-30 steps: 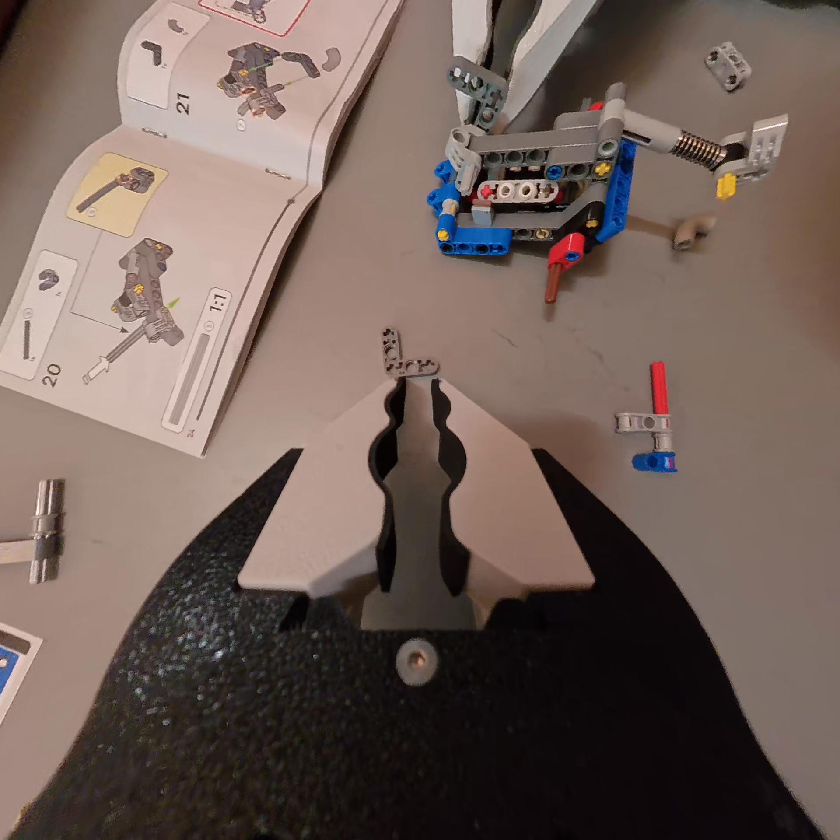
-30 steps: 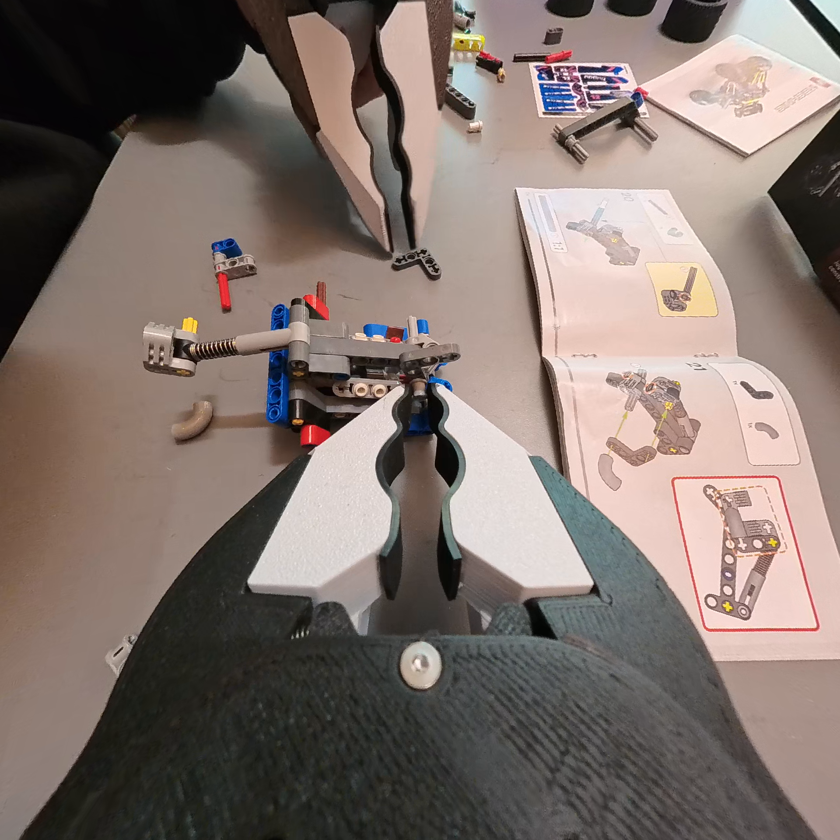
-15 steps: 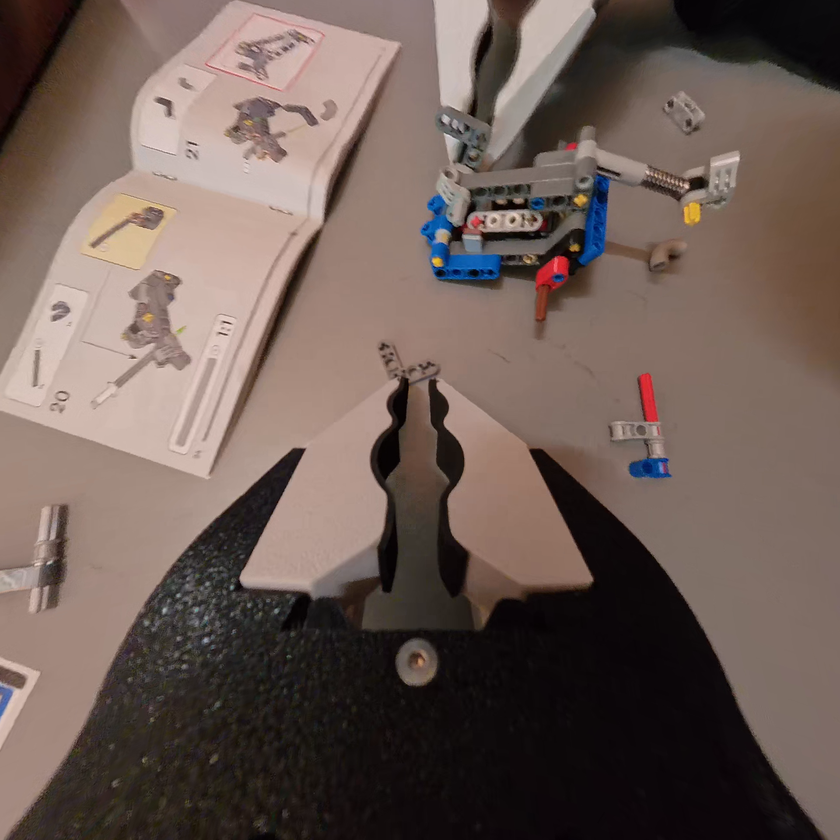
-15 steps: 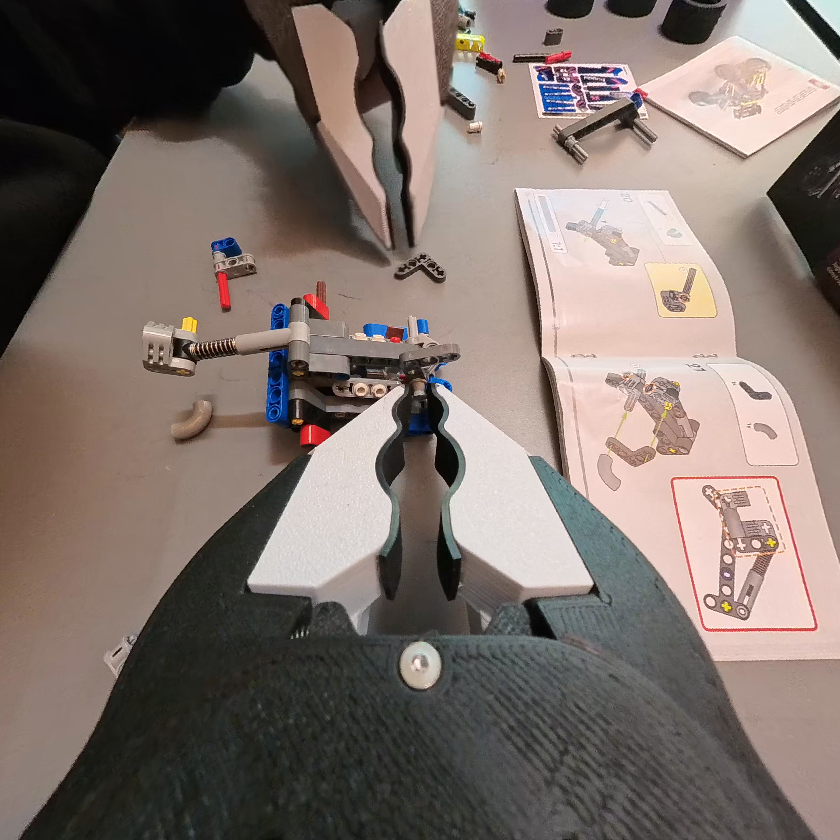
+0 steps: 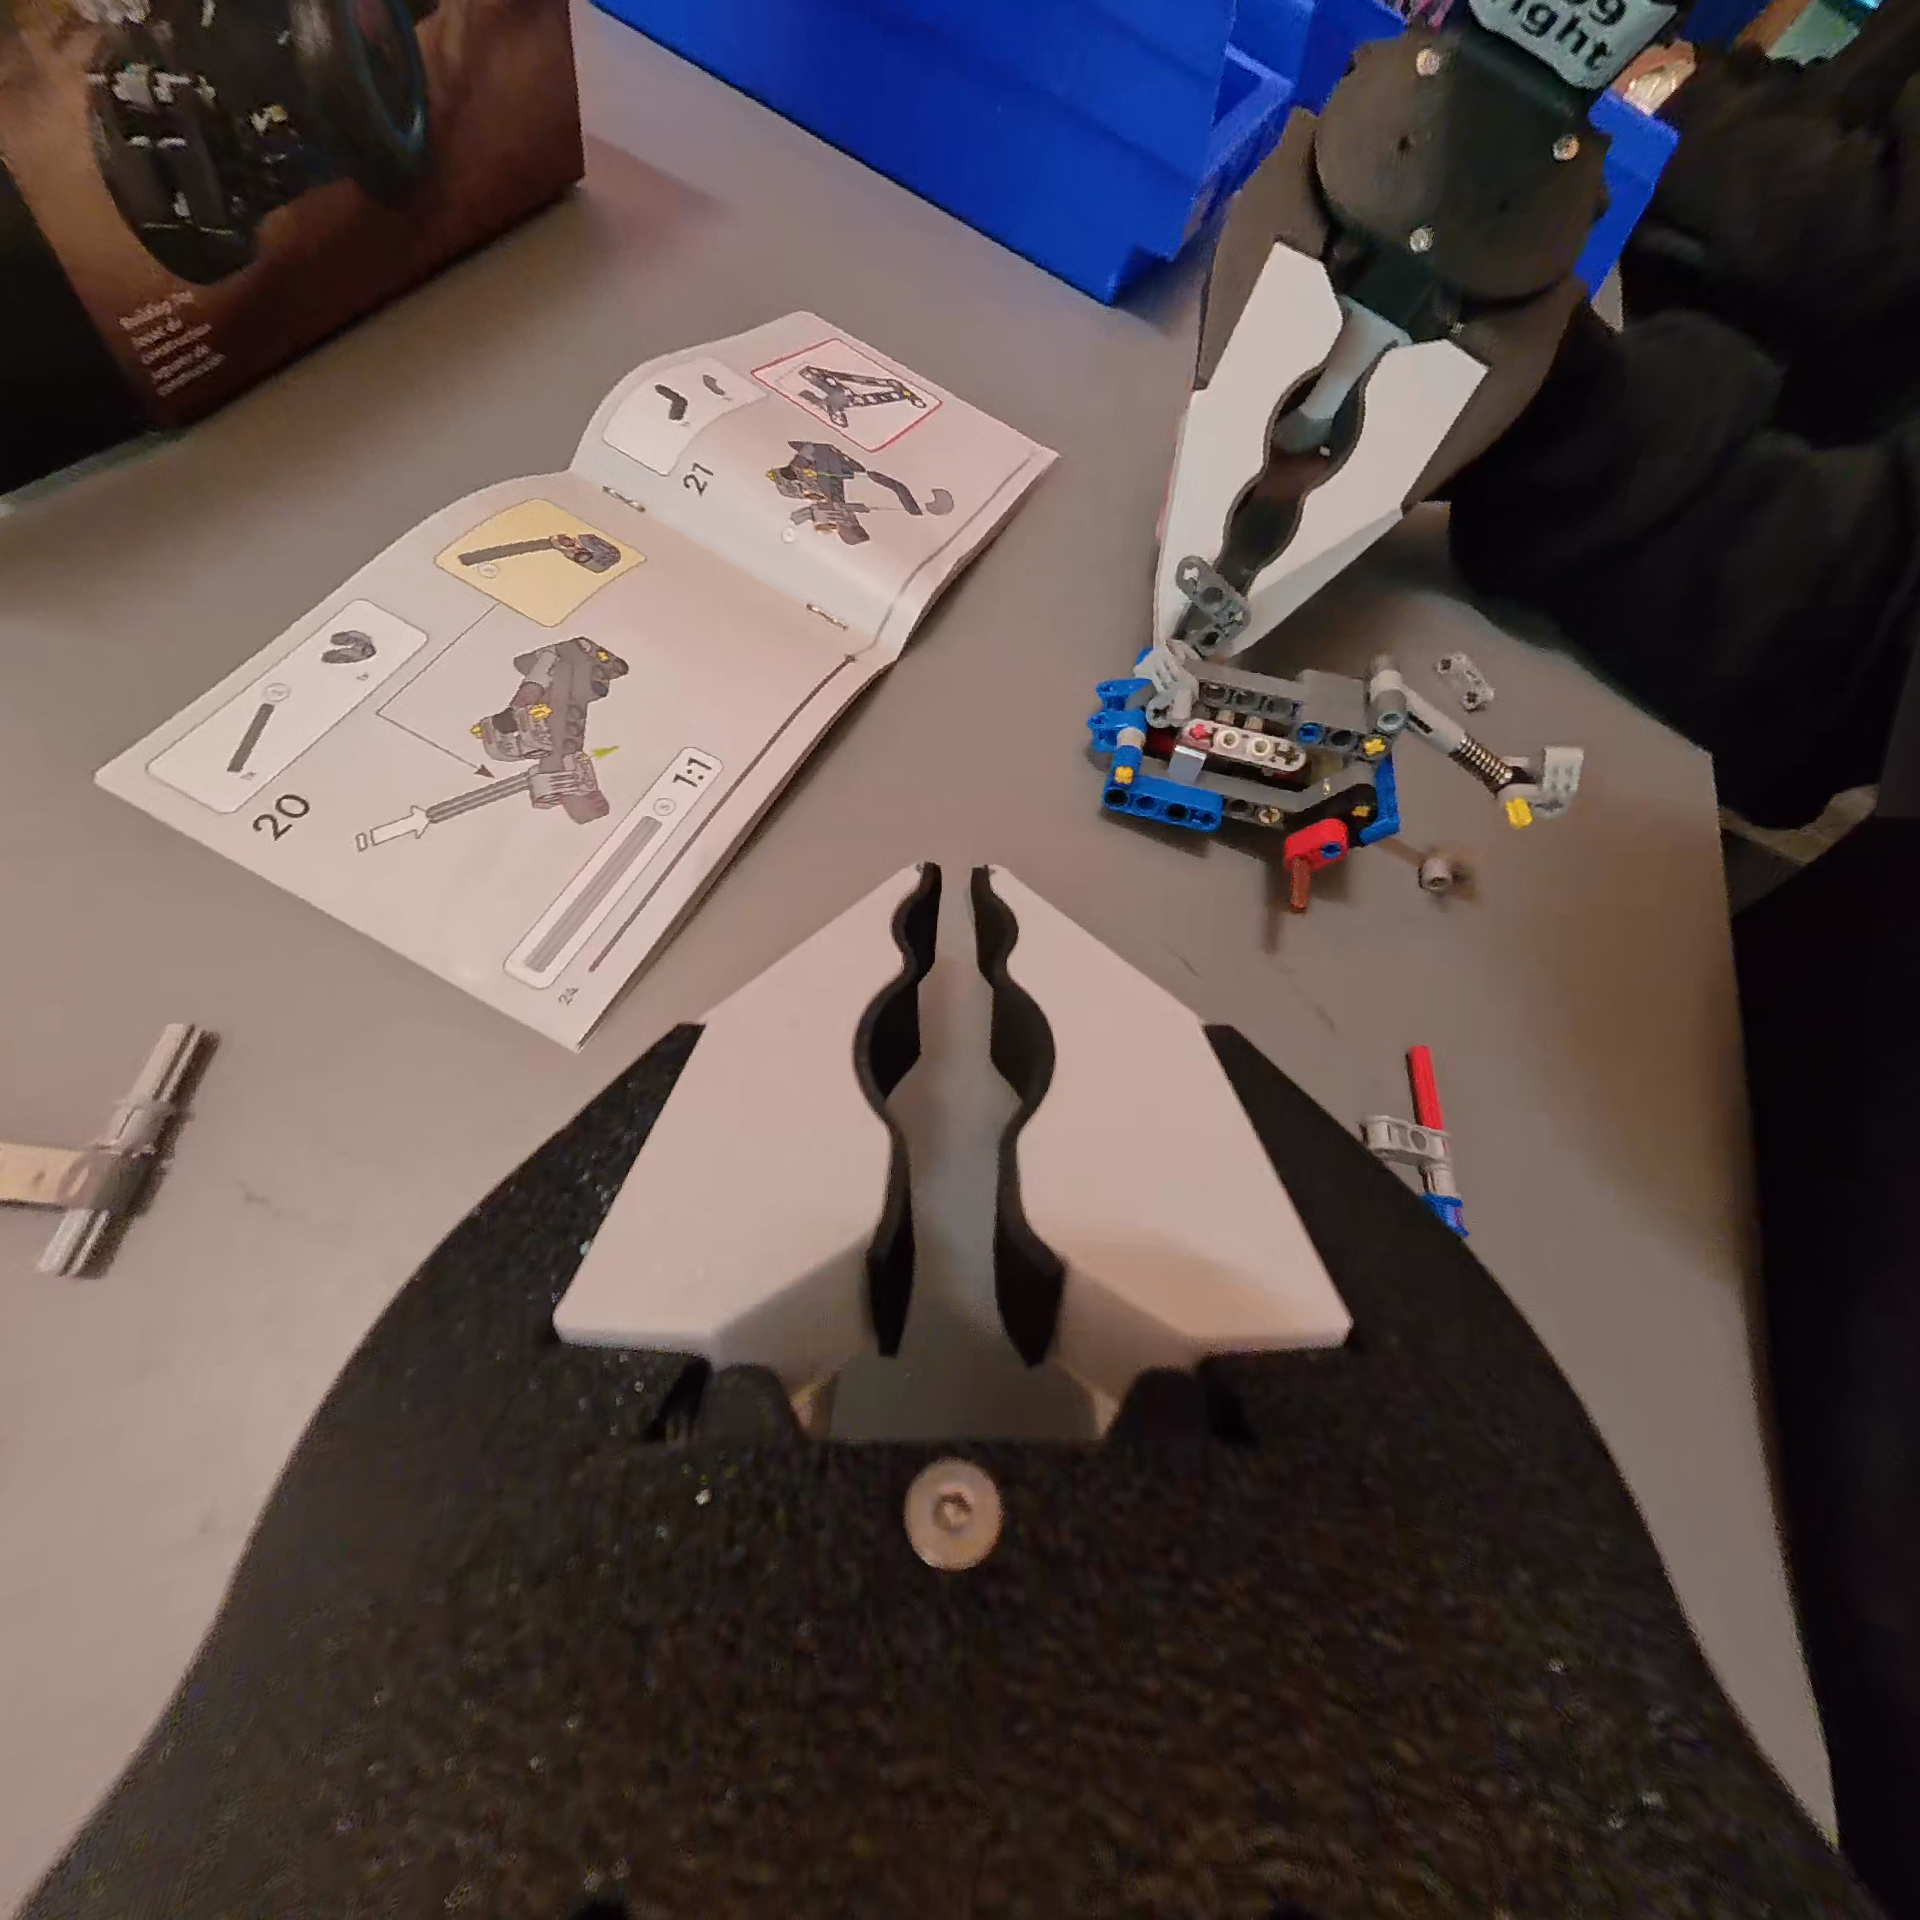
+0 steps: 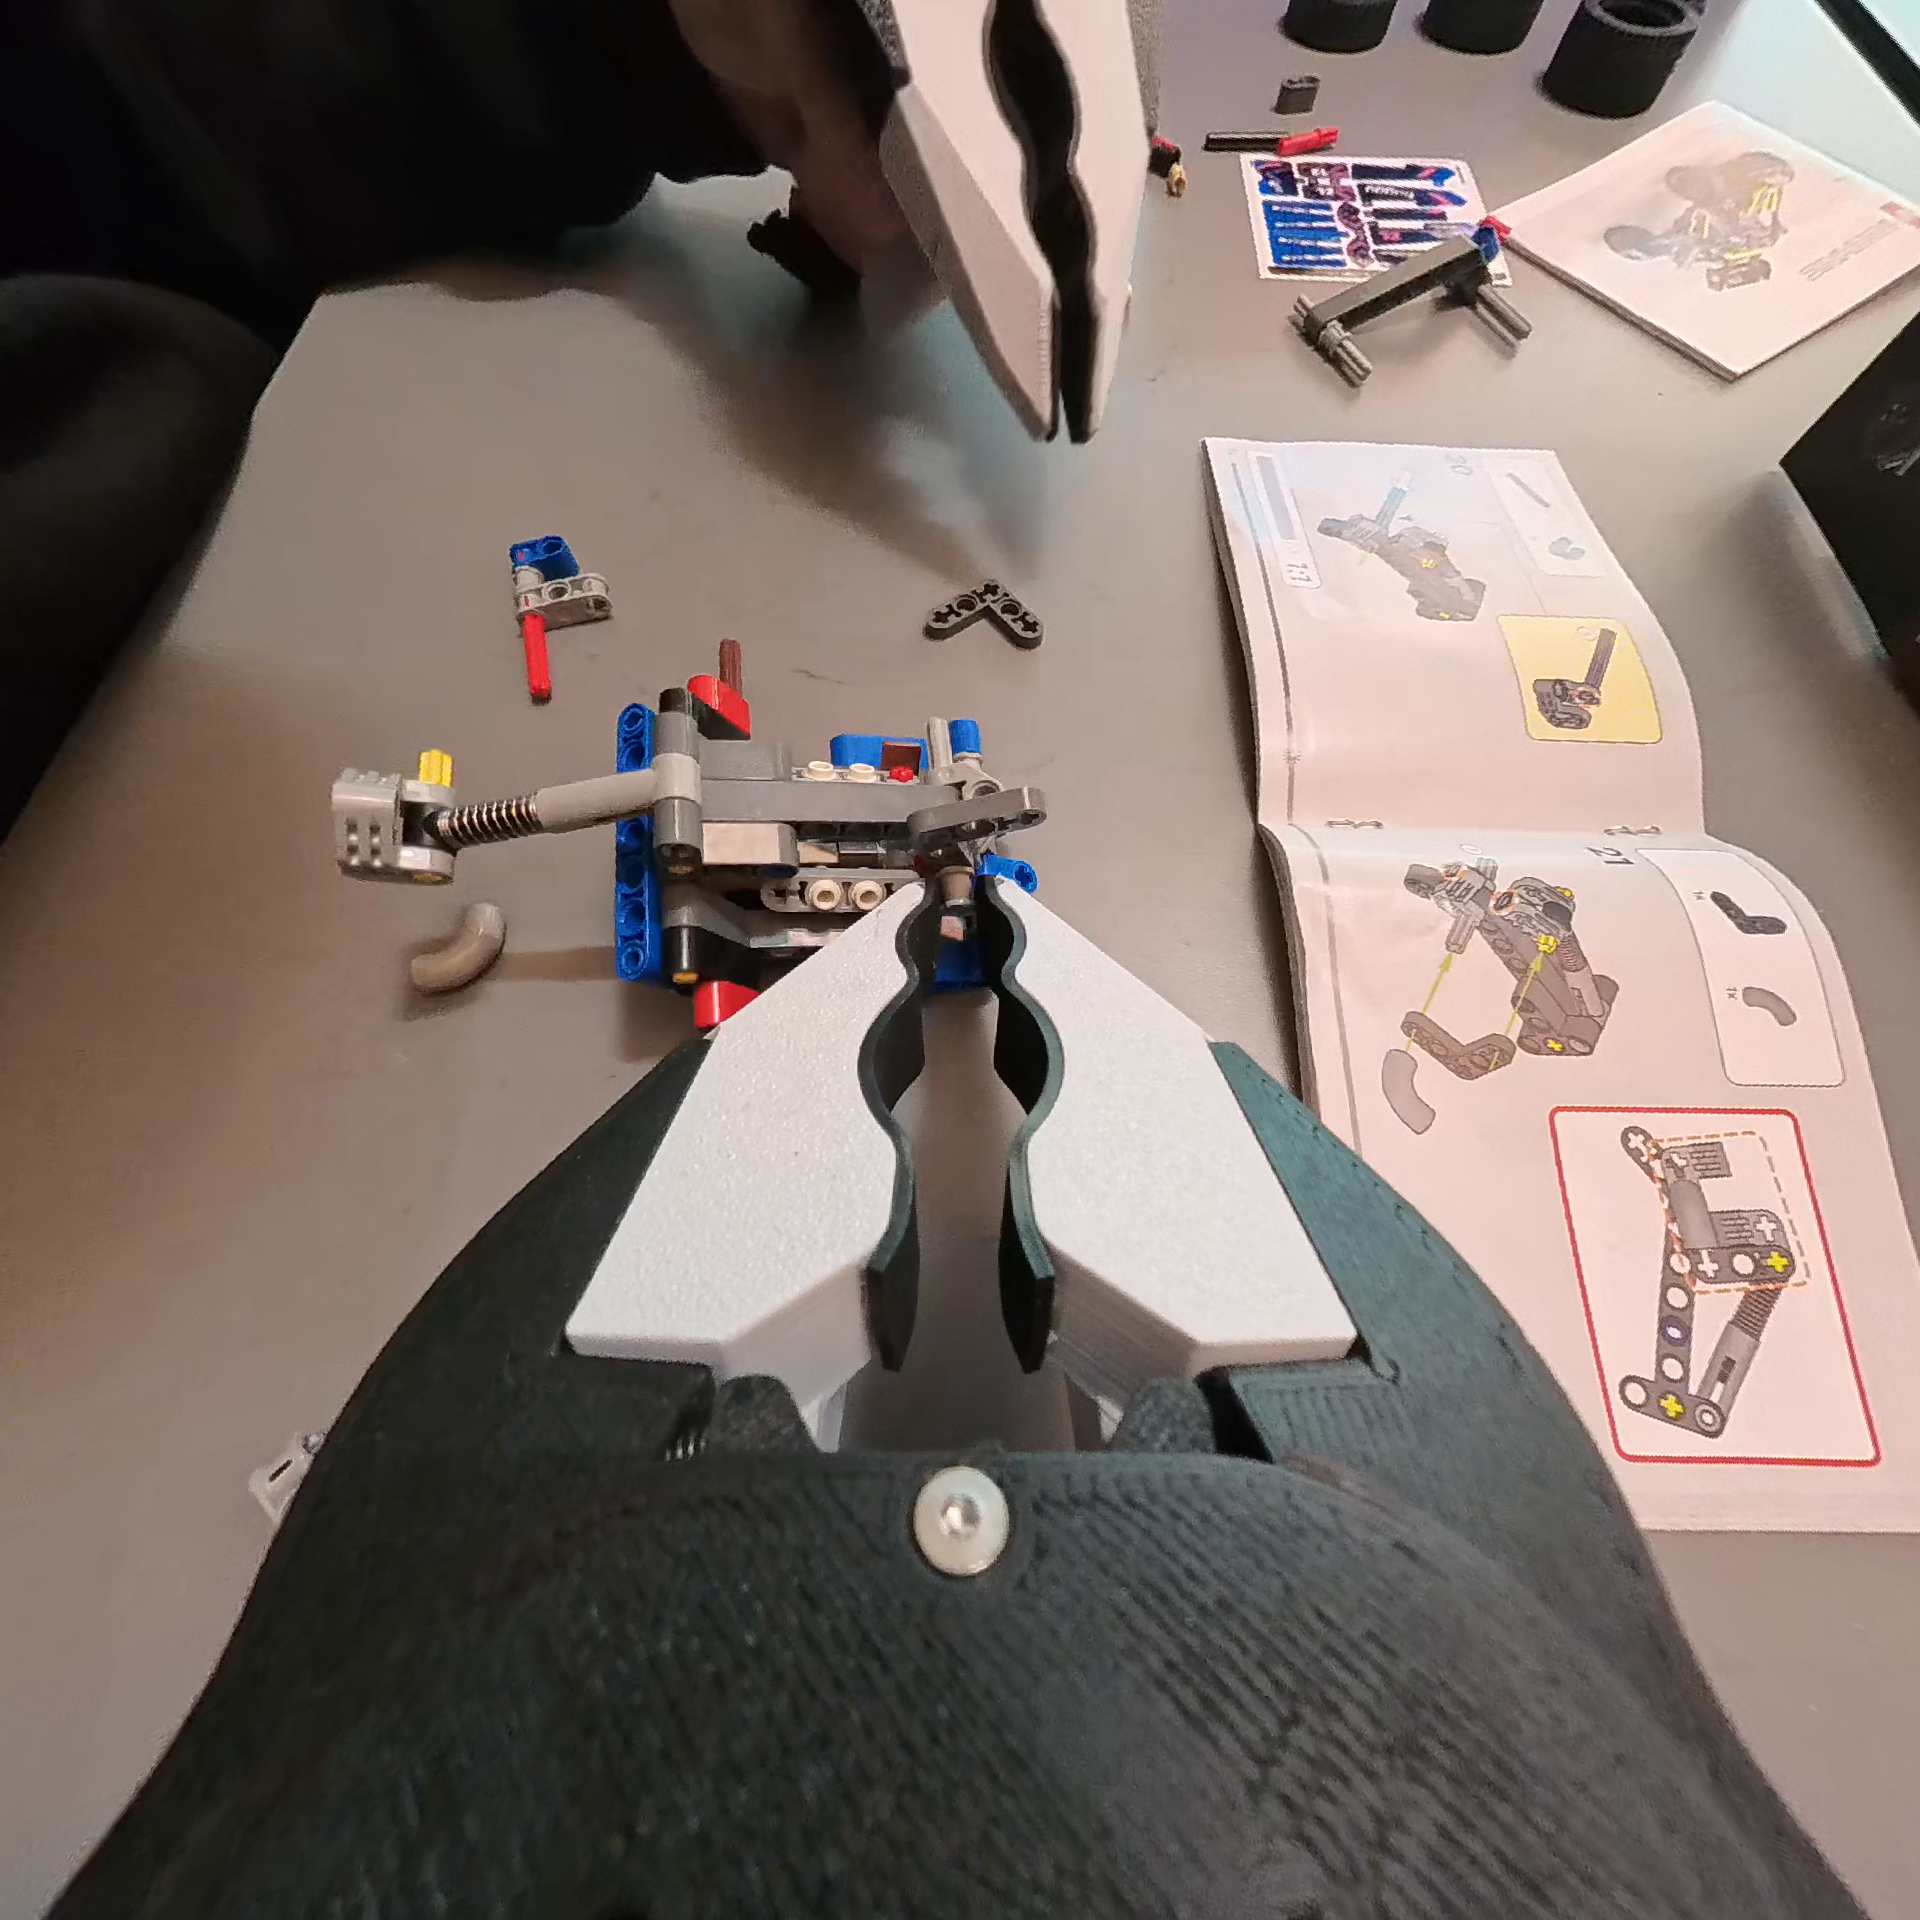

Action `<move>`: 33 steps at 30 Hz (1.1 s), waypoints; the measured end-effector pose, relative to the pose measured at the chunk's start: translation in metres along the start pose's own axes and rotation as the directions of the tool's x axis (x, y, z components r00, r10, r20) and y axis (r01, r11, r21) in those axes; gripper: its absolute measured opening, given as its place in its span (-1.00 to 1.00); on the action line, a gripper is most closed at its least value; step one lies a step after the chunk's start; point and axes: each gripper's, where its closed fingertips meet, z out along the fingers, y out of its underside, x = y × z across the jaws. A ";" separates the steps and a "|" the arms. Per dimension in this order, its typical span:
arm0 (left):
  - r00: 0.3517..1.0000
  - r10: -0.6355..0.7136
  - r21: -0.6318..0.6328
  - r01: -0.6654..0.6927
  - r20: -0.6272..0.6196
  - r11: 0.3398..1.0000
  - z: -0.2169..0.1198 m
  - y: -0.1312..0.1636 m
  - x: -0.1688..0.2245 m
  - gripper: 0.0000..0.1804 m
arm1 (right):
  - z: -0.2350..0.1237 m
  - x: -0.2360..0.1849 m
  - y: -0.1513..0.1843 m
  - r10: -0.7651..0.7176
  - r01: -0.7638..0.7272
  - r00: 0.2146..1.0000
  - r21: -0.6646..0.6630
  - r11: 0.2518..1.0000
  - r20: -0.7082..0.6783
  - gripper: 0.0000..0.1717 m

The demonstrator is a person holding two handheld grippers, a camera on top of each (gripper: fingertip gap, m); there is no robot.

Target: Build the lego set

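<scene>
Right gripper is pinching a small pin on the brick assembly; left gripper, w/ tips slightly spread, is holding nothing above the table, booklet to its left.

The left gripper hangs above the grey table with a narrow gap between its fingertips and nothing in it. Beyond its tips to the left lies an open instruction booklet. To the right stands a blue and grey brick assembly with a sprung rod sticking out. The right gripper comes down on the assembly's near-left corner, its tips closed on a small dark grey beam there. A red axle with a grey connector lies beside the left gripper's body, a grey axle piece far left, a brown box and blue bins behind.
</scene>
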 end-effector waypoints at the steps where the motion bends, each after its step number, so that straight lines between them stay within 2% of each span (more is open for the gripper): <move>1: 1.000 0.001 0.006 -0.001 0.001 1.000 -0.001 -0.001 0.000 -0.97 | 0.000 0.000 0.000 -0.003 0.003 1.000 0.000 1.000 0.000 -0.95; 11: 0.997 0.075 -0.081 -0.073 0.018 0.994 0.008 0.011 0.005 -0.97 | -0.001 -0.001 0.000 -0.017 0.017 1.000 0.003 1.000 -0.006 -0.95; 20: 0.999 0.051 -0.067 -0.050 0.017 0.996 0.006 0.009 0.003 -0.97 | 0.000 0.002 0.000 -0.024 0.024 0.999 -0.001 1.000 -0.038 -0.95; 23: 0.994 0.110 -0.041 -0.111 -0.019 0.993 0.003 0.007 0.013 -0.95 | 0.000 0.002 0.000 -0.018 0.018 0.999 -0.001 1.000 -0.033 -0.95; 25: 0.977 0.204 -0.004 -0.205 -0.060 0.979 0.000 0.004 0.027 -0.90 | 0.000 0.002 0.000 -0.018 0.018 0.999 -0.001 1.000 -0.033 -0.95; 28: 0.899 0.436 0.060 -0.433 -0.045 0.899 -0.002 -0.006 0.058 -0.80 | 0.000 0.002 0.000 -0.014 0.014 0.999 -0.001 1.000 -0.031 -0.95; 31: 0.725 0.688 0.066 -0.687 0.016 0.723 0.008 -0.009 0.101 -0.69 | 0.000 0.003 0.000 -0.013 0.013 0.999 -0.001 1.000 -0.032 -0.95; 33: 0.626 0.778 0.024 -0.780 0.044 0.626 0.021 -0.003 0.117 -0.60 | 0.000 0.003 0.000 -0.015 0.015 0.999 -0.001 1.000 -0.032 -0.95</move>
